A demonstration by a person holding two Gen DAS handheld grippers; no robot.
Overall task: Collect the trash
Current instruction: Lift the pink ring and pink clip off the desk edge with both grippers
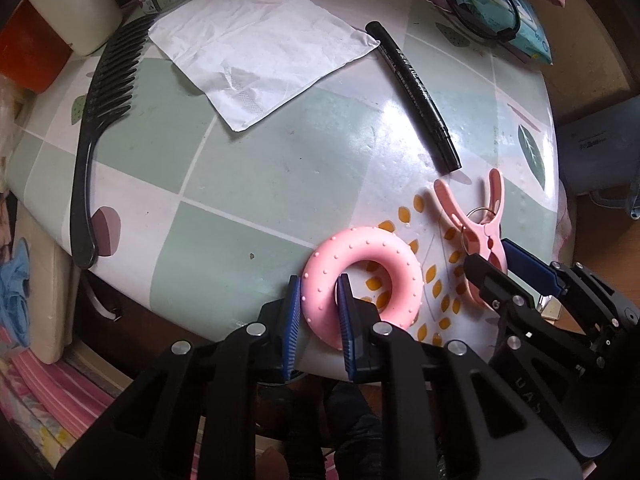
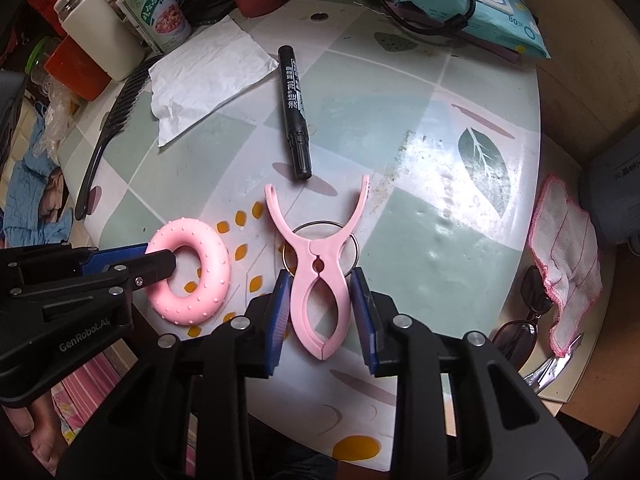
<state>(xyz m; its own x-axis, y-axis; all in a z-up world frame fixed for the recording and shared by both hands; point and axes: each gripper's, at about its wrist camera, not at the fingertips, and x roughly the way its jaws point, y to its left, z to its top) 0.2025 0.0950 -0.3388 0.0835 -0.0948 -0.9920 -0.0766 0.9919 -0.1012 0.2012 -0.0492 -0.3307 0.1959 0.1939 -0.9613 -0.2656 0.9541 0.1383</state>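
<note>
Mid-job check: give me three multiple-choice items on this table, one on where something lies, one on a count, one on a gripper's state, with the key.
1. Where does the black marker lie?
A. Between the white napkin and the leaf print, beyond the pink clip
B. Inside the pink ring
C. Under the black comb

2. How many pink plastic things lie on the table?
A. One
B. Two
C. Four

3. What is the left gripper doing?
A. Hanging open above the napkin
B. Shut on the comb
C. Shut on the ring's band, one finger in its hole

Key:
1 A, the marker lies bare on the cloth right of the napkin.
2 B, only the ring and the clip.
3 C, the blue pads press both sides of the band.
</note>
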